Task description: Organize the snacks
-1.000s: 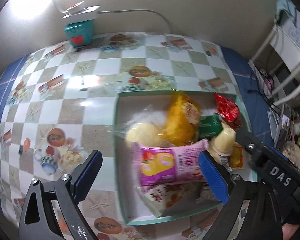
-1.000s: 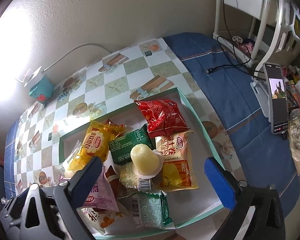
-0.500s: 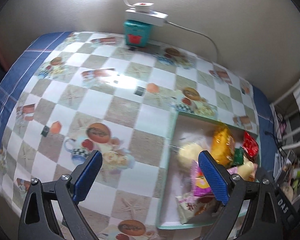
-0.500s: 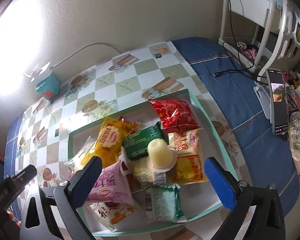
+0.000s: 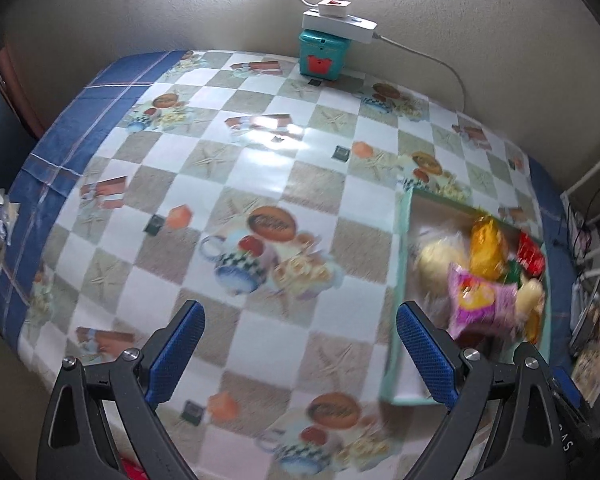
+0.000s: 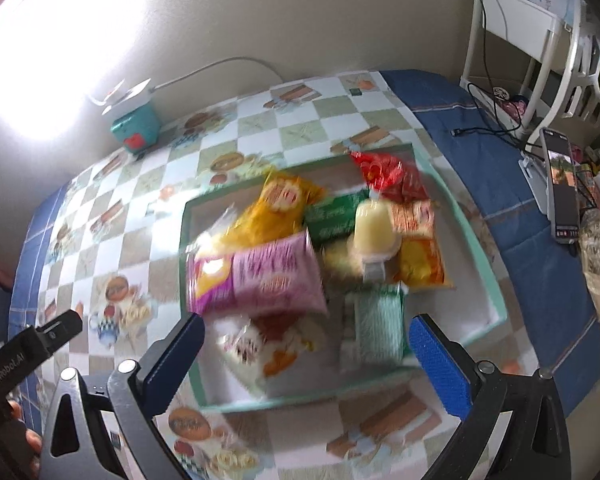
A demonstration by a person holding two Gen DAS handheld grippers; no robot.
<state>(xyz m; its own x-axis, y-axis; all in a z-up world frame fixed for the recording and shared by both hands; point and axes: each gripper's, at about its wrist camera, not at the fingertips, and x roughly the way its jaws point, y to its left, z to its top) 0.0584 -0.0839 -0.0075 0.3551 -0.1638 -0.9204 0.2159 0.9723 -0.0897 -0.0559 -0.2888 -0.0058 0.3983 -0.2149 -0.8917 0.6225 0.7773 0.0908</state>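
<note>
Only the right wrist view showed the whole mint-green tray (image 6: 476, 240), a shallow rectangle heaped with crinkly snack packets: a pink bag (image 6: 260, 276) at its near-left, a smooth pale jelly cup (image 6: 374, 228) in the middle. The left wrist view caught just the tray's left half, plus a teal box (image 5: 323, 56) by the wall beyond it. The left gripper (image 5: 298, 344) and the right gripper (image 6: 306, 356) were both spread wide, empty. Glossy checked tablecloth (image 5: 260, 168) lay underneath.

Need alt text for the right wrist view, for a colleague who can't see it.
Open right gripper hovers over a teal-rimmed tray piled with snack packets, a pink packet nearest. The image is motion-blurred.
</note>
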